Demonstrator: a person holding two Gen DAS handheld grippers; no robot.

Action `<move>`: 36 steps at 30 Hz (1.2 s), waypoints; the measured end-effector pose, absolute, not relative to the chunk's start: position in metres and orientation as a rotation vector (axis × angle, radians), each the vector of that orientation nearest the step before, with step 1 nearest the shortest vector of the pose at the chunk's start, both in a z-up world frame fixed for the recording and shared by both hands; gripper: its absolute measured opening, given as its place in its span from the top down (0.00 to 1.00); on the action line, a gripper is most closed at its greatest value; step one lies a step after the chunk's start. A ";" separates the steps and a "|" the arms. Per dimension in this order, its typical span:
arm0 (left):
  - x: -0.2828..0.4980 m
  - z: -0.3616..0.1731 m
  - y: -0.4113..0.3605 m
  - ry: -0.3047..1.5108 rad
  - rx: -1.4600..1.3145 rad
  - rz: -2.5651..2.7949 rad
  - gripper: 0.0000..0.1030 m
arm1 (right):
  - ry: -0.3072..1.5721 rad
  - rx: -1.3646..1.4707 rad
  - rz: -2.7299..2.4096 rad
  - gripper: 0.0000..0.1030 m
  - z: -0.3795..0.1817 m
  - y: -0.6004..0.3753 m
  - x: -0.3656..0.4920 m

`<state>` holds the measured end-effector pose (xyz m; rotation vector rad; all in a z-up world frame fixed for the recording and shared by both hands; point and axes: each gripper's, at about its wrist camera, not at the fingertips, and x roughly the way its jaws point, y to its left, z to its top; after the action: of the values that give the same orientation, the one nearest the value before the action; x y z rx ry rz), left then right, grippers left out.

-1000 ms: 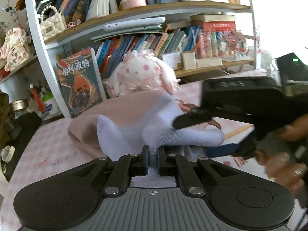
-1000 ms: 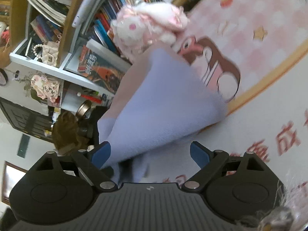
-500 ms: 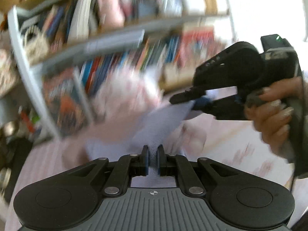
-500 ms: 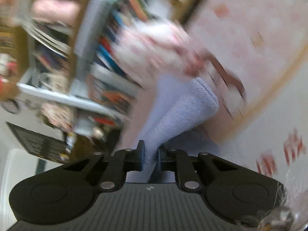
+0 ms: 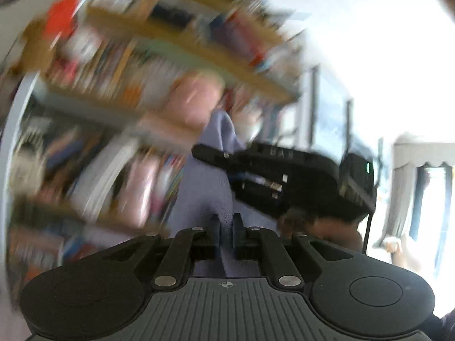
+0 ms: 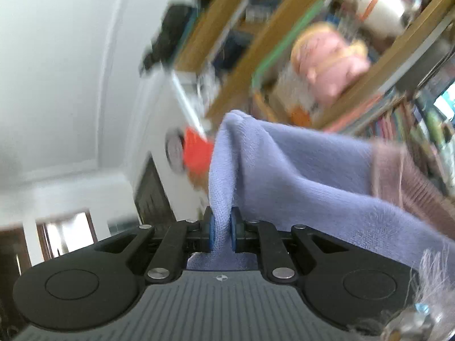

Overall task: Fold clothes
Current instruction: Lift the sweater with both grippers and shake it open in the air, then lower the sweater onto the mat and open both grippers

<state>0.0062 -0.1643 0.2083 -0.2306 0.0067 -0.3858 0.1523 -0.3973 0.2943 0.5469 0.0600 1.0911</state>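
A lavender knit garment with a dusty-pink part [image 6: 298,164] hangs in the air between my two grippers. My left gripper [image 5: 226,221] is shut on a fold of the lavender fabric [image 5: 216,170], which rises in front of it. My right gripper [image 6: 221,227] is shut on another lavender edge, and the cloth stretches away to the right, where the pink part [image 6: 398,170] begins. In the left wrist view the right gripper [image 5: 273,176] shows just ahead, held by a hand, pinching the same cloth.
A wooden bookshelf [image 5: 176,56] full of books fills the blurred background, with a pink plush toy [image 6: 335,65] on a shelf. A bright window [image 5: 384,56] is to the right. A white wall and dark door [image 6: 153,196] show in the right wrist view.
Both grippers have swung upward, lifting the garment off the table. The right gripper went from open to shut on the cloth. The table is out of view now.
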 end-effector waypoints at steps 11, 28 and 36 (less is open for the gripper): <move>0.043 0.036 -0.070 0.587 -0.308 -0.023 0.93 | 0.838 0.198 0.864 0.90 0.082 -0.218 0.221; 0.065 -0.014 0.012 0.773 -0.231 0.148 0.84 | 0.841 0.045 0.732 0.64 0.041 -0.252 0.172; 0.036 0.030 -0.005 0.642 -0.121 0.207 0.77 | 0.900 -0.031 0.560 0.64 0.010 -0.335 0.135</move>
<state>0.0364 -0.0054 0.0297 -0.1213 0.6415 0.2075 0.1350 -0.3350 0.0103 -0.0311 0.9000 0.5601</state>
